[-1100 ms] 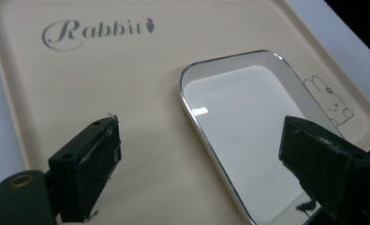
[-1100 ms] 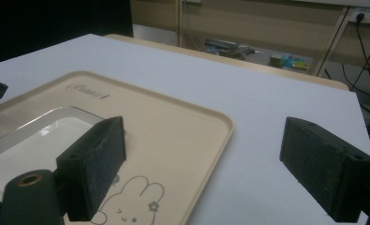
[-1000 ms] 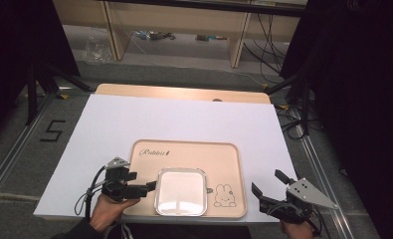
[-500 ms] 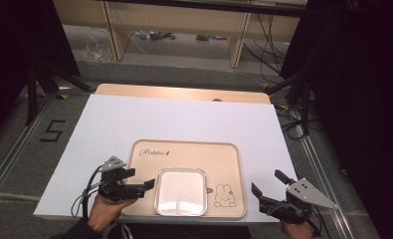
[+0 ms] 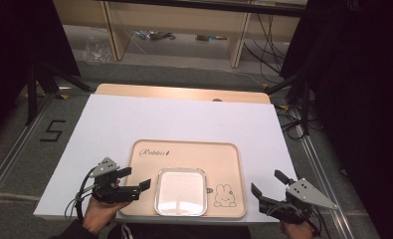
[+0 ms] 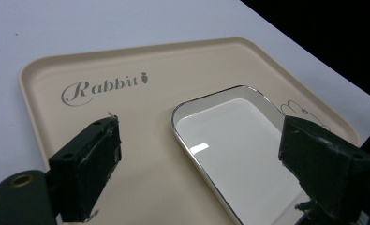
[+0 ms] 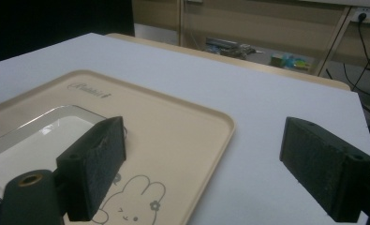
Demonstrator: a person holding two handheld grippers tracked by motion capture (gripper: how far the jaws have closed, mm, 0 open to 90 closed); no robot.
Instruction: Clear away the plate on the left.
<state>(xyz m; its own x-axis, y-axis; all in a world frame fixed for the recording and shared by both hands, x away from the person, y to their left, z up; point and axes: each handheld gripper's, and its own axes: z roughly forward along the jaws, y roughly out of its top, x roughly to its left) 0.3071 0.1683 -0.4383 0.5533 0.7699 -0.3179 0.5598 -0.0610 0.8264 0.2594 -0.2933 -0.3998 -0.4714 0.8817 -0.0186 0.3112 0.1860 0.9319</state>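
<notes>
A beige tray (image 5: 184,154) printed "Rabbit" with a rabbit drawing lies near the front edge of the white table top. A white square plate (image 5: 180,191) with a silvery rim rests in the tray's front middle. My left gripper (image 5: 138,178) hovers open at the tray's left front edge, pointing right at the plate. In the left gripper view its open jaws (image 6: 201,140) frame the plate (image 6: 239,150) and the tray (image 6: 140,93). My right gripper (image 5: 266,183) stands open off the tray's right front corner. In its own view the right gripper (image 7: 203,140) holds nothing above the tray (image 7: 182,117), with the plate (image 7: 37,136) at the left.
The white sheet (image 5: 184,119) covers a wooden table whose far edge (image 5: 184,93) shows. The table's front edge is just behind both hands. Black stands, cables and a shelf stand on the floor around; a "5" mark (image 5: 51,130) is at the left.
My left gripper has drifted slightly left and back toward the near edge, still open. The right gripper, tray and plate have not moved.
</notes>
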